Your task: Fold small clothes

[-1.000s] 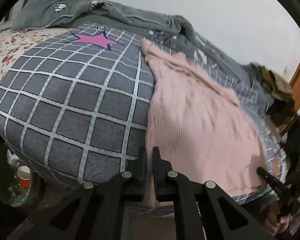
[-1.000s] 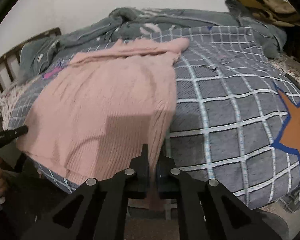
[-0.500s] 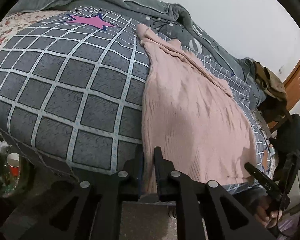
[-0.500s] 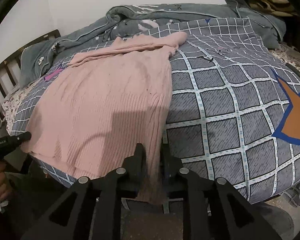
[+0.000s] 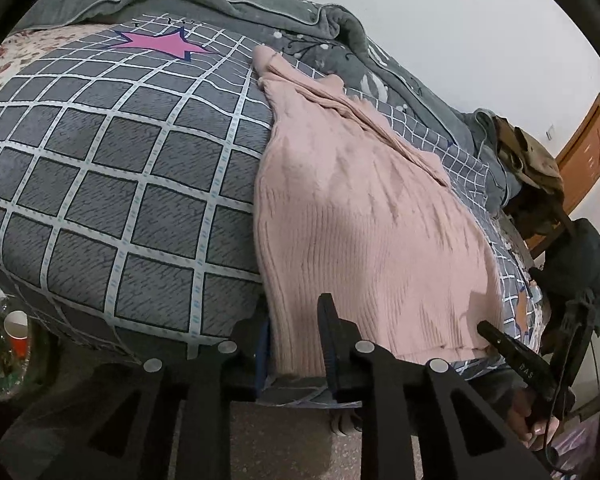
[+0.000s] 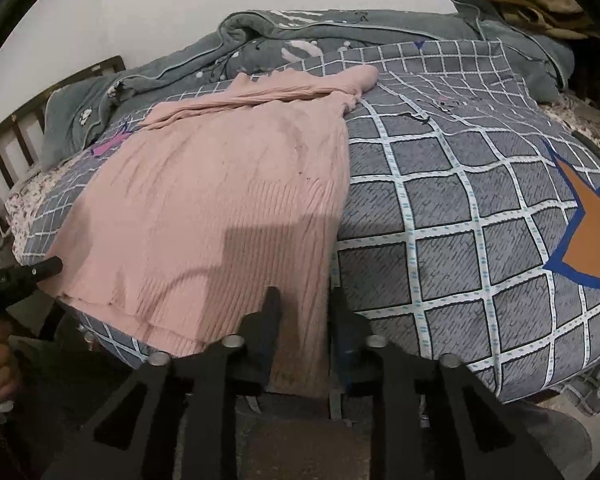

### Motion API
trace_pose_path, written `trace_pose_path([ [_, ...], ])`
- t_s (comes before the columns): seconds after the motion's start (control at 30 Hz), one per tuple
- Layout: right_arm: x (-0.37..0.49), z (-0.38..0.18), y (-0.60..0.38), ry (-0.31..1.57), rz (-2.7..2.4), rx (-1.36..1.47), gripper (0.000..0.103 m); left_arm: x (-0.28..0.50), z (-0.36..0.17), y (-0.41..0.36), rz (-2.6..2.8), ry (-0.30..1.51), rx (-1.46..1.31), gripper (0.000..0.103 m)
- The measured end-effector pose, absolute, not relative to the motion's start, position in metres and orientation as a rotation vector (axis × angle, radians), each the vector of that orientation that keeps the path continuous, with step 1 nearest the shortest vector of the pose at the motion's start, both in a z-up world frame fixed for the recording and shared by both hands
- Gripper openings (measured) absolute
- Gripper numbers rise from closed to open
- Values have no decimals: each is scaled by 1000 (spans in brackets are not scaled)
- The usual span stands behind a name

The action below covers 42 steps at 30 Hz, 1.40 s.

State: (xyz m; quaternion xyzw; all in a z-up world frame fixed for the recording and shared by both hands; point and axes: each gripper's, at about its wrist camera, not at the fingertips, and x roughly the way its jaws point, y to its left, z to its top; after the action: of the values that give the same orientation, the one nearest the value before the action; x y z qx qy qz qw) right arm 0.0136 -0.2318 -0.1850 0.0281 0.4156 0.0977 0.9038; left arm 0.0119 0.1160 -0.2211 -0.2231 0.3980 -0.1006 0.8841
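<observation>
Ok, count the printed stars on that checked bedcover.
2 show. A pink star lies on the checked bedcover left of the pink sweater; an orange star lies on its right. The sweater may hide others.

Light was dim and even; a blocky shadow lay across the pink sweater [image 6: 220,208] near the bed's [image 6: 460,216] front edge; fisheye bending darkened every corner
</observation>
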Motion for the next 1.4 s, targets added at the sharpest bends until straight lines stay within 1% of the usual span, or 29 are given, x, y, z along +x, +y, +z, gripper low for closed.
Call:
trace_pose_path([
  [0.03,13,-185,-231,858,202,54,12,12,-221,116,-205,828,-462,20],
  [0.13,13,-185,-230,858,201,53,13,12,-222,116,-186,828,-447,13],
  [0.4,10,-185,-235,869,223,98,13,13,-223,112,-241,843,-455,12],
  [0.67,6,-184,-231,863,220,85,13,14,-222,109,-238,842,-459,12],
  [0.77,6,-184,-231,861,223,80,15,14,-222,108,-216,840,-442,9],
  [0.87,6,-184,-229,858,222,69,15,15,-222,108,-208,836,-434,7],
  [1.4,5,-184,-225,851,207,31,14,15,-222,109,-192,832,-418,7],
])
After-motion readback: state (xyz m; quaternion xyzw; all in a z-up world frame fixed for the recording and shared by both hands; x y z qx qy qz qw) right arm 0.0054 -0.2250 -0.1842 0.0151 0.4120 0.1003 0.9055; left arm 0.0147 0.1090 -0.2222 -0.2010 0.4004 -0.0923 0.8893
